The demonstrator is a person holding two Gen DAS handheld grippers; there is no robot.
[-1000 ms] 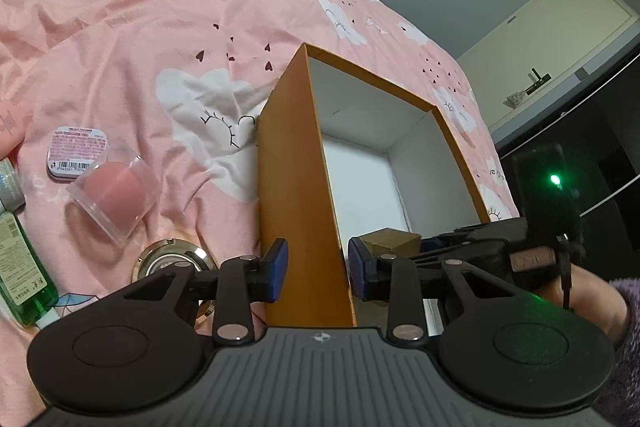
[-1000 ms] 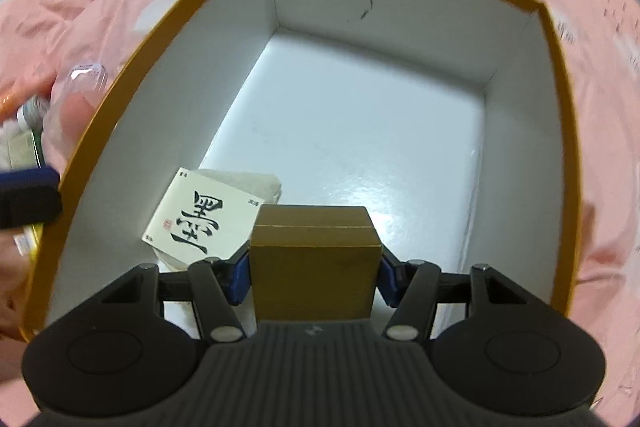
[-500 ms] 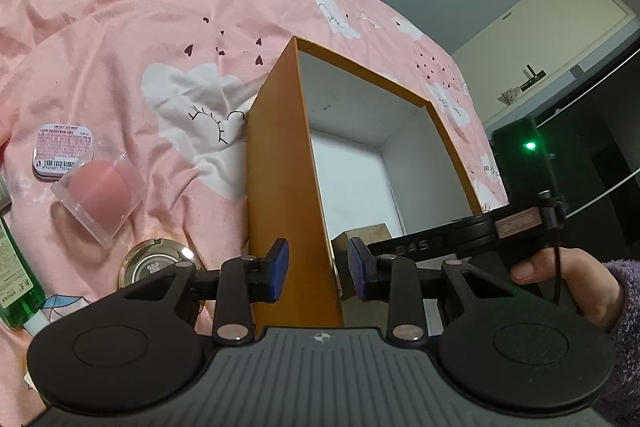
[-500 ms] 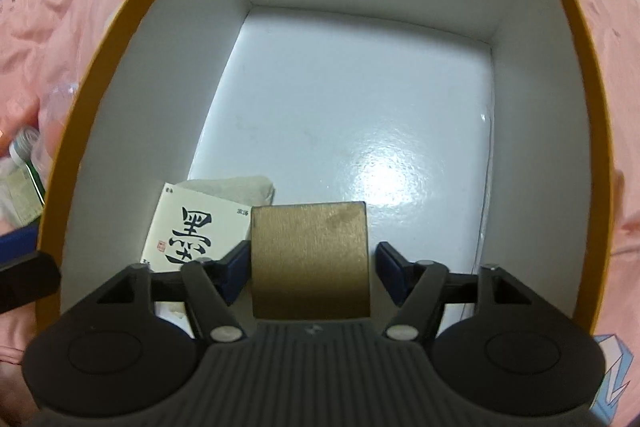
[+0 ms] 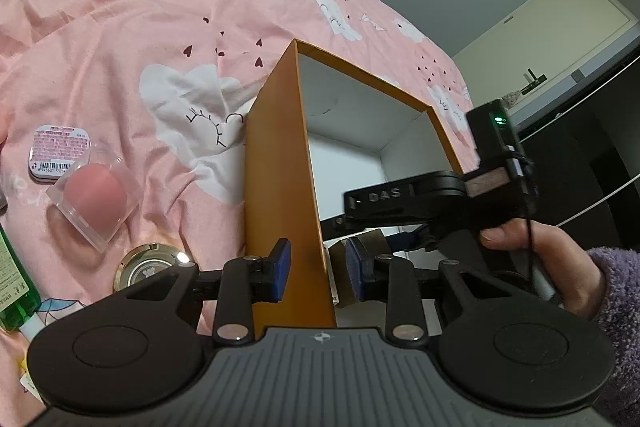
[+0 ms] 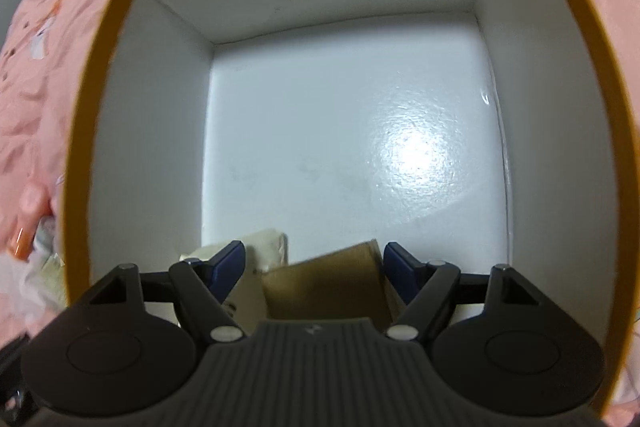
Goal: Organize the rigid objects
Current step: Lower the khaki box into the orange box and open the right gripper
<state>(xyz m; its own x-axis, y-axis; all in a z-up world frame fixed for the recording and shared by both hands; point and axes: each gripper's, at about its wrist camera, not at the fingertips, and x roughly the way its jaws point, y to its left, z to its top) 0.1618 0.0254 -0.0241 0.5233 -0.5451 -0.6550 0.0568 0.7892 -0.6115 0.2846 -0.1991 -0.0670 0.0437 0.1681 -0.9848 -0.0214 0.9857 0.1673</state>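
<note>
An orange box (image 5: pixel 280 163) with a white inside (image 6: pixel 344 147) stands on the pink bedspread. My left gripper (image 5: pixel 318 269) is shut on the box's near wall, one pad on each side. My right gripper (image 6: pixel 314 265) is open inside the box; its pads stand clear of a brown cardboard box (image 6: pixel 328 287) lying tilted on the box floor. The brown box also shows in the left wrist view (image 5: pixel 372 247). A cream packet (image 6: pixel 268 247) lies beside it, partly hidden by the left finger.
On the bedspread left of the box lie a pink sponge in a clear case (image 5: pixel 94 203), a small pink tin (image 5: pixel 58 153), a gold round lid (image 5: pixel 148 267) and a green bottle (image 5: pixel 14 287). A hand holds the right gripper (image 5: pixel 540 259).
My right gripper has opened and let go of the brown box, which now lies tilted on the box floor. The right gripper has lifted slightly. The left gripper still holds the wall.
</note>
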